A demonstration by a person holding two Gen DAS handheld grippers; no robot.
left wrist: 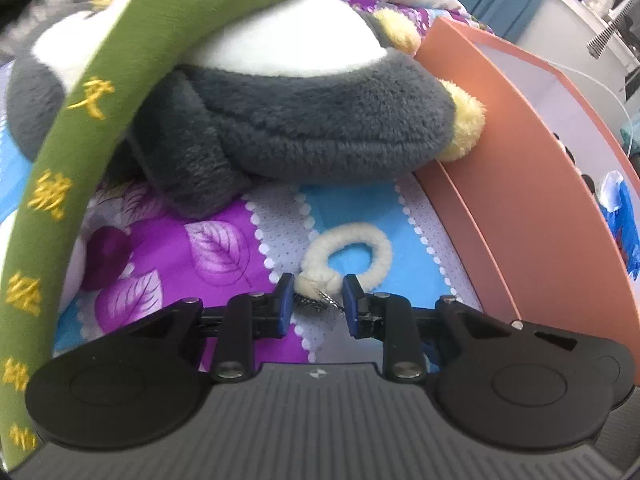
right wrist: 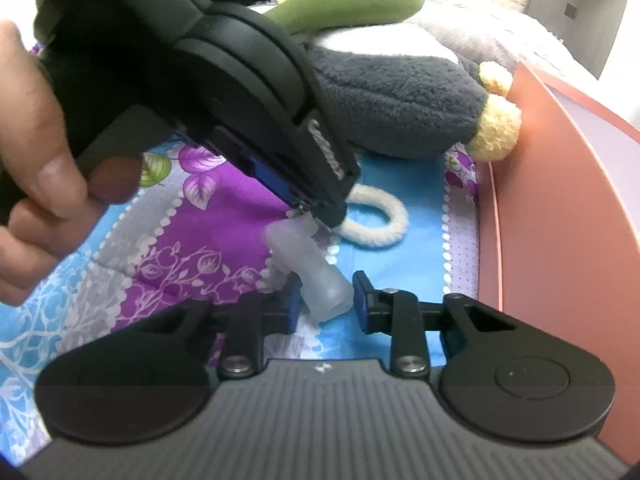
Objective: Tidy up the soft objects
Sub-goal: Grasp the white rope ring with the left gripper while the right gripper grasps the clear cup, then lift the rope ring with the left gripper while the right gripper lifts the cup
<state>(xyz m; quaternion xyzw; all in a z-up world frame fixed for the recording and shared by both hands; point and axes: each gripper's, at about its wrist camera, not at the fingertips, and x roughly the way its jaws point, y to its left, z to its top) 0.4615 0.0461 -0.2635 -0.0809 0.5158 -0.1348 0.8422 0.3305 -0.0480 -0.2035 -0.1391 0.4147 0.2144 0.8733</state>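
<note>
My left gripper (left wrist: 316,292) is pinching the knot end of the fluffy white ring (left wrist: 347,255), which is lying on the flowery blanket (left wrist: 192,240) near the orange box (left wrist: 532,184). My right gripper (right wrist: 326,300) is squeezing a soft clear tube (right wrist: 310,270) lying just beside the ring, with the gray plush toy (right wrist: 400,96) behind.

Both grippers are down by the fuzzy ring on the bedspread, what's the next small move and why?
Probably lift the left gripper a little: its fingers sit either side of the fuzzy ring's knot. The right gripper brackets a translucent tube beside it.
</note>
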